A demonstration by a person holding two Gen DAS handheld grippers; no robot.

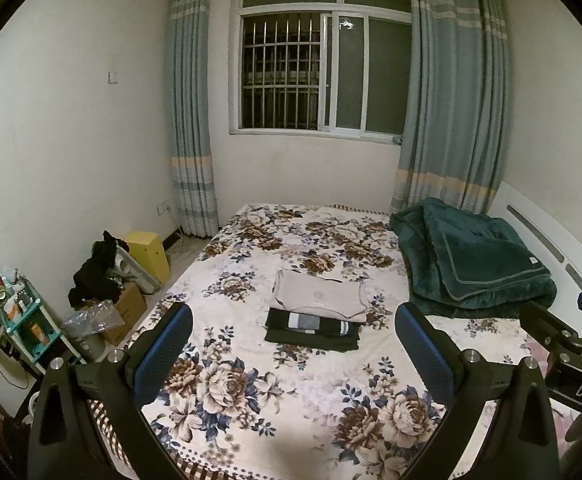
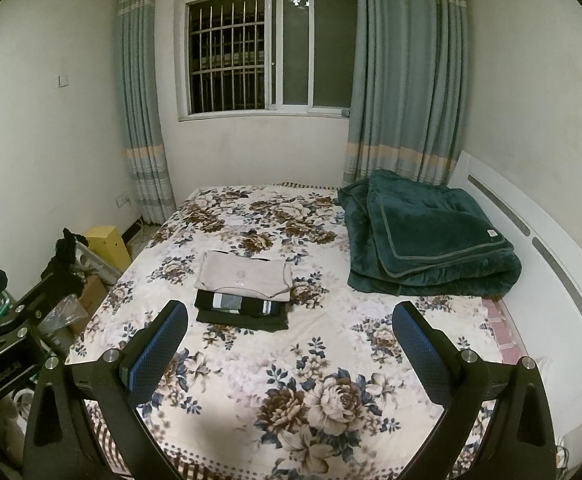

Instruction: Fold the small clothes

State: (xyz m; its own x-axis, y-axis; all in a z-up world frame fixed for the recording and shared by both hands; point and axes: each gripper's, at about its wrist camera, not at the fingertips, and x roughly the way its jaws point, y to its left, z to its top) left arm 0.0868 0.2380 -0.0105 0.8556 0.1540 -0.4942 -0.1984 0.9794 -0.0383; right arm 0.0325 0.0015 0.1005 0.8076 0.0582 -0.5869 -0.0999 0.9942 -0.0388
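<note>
A folded beige garment lies on top of a folded dark garment with a grey and white stripe, stacked in the middle of the floral bed. The stack also shows in the right wrist view, beige over dark. My left gripper is open and empty, held above the bed's near end, short of the stack. My right gripper is open and empty, to the right of the left one and level with it. The right gripper's side shows at the edge of the left wrist view.
A folded dark green blanket lies at the bed's far right by the white headboard. Left of the bed stand cardboard boxes, a yellow box, black clothes and a small teal shelf. A window and curtains are behind.
</note>
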